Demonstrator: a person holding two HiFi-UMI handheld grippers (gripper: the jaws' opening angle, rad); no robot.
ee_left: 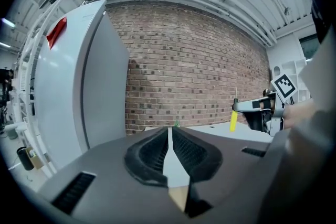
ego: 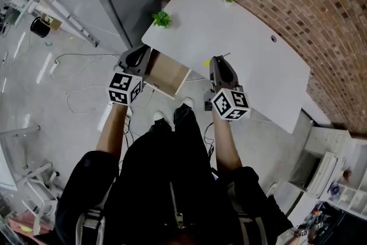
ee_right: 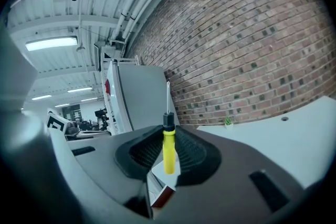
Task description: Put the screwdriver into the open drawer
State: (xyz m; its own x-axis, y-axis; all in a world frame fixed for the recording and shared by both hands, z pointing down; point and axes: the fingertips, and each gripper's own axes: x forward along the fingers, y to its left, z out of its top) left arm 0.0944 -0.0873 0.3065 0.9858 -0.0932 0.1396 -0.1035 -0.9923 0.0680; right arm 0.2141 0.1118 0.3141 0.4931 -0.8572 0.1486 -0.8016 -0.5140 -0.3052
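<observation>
Yellow-handled screwdriver [ee_right: 168, 150] stands upright, shaft up, clenched between the fingers of your right gripper [ee_right: 168, 131], over the near edge of the white counter [ego: 252, 54]. Your left gripper [ee_left: 169, 132] has its fingers pressed together on nothing, just beside the open wooden drawer [ego: 167, 73] under that edge. Beyond rises a brick wall [ee_left: 194, 65].

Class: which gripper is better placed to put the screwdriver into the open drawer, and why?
Right. The right gripper clamps the yellow screwdriver upright, near the open drawer; the left gripper is shut on nothing.
</observation>
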